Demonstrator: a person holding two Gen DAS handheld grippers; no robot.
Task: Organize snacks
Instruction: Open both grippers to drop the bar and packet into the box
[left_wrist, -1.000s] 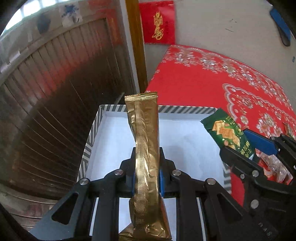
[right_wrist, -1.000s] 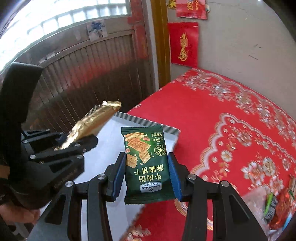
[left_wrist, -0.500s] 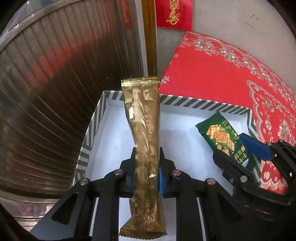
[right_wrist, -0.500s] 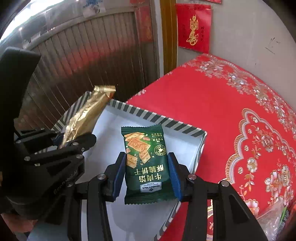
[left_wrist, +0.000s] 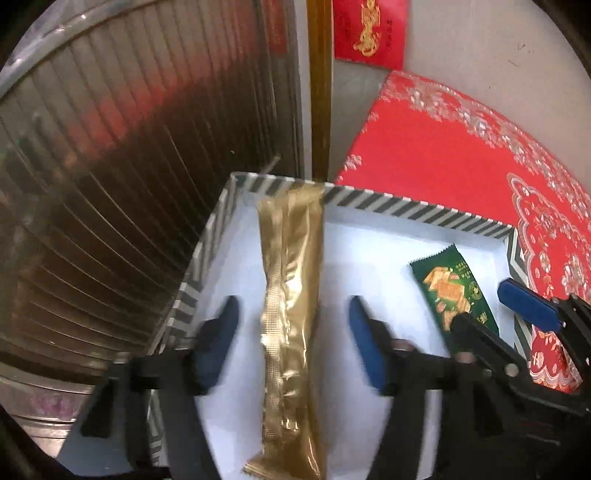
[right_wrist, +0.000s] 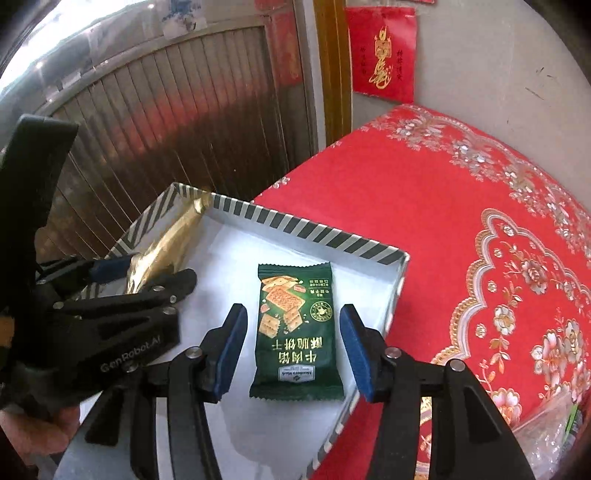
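A long gold packet lies in the white striped box, its far end against the back rim. My left gripper straddles it; the jaws are opening and the blue pads stand clear of the wrapper. A green cracker packet lies in the box near its right wall. My right gripper is over it, jaws opening, with a narrow gap at each pad. The right wrist view also shows the left gripper and the gold packet. The left wrist view shows the green packet.
The box sits at the left edge of a red patterned tablecloth. A clear bag of snacks lies at the lower right. A ribbed metal shutter and a grey wall stand behind. A person's hand holds the left gripper.
Both grippers came down over the box, then their jaws spread. The gold packet and the green packet were let go and now rest in the box.
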